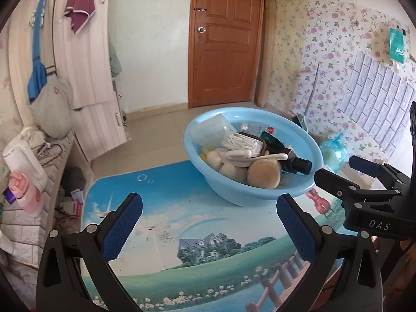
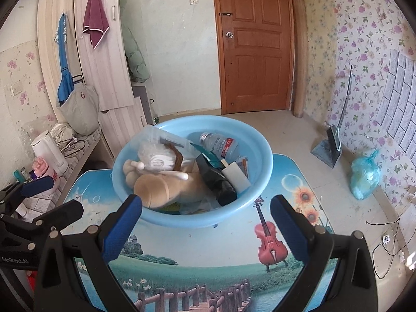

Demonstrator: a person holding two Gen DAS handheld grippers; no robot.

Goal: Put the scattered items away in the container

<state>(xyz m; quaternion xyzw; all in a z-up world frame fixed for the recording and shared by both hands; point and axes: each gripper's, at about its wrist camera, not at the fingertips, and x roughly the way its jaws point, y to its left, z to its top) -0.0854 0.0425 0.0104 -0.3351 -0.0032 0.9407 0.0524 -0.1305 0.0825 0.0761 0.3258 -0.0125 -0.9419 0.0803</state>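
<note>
The left gripper (image 1: 209, 205) is spread wide and holds nothing; so is the right gripper (image 2: 206, 206). Both hover over the printed table (image 2: 208, 244), apart from the light blue basin (image 2: 257, 145), which sits at twelve o'clock of the right gripper, heaped with a tan plush toy (image 2: 156, 187), cotton swabs (image 1: 240, 140) and a dark bottle (image 2: 218, 182).

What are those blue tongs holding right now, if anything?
Nothing. Both the left tongs and the right tongs are open and empty; the items lie in the blue basin.
</note>
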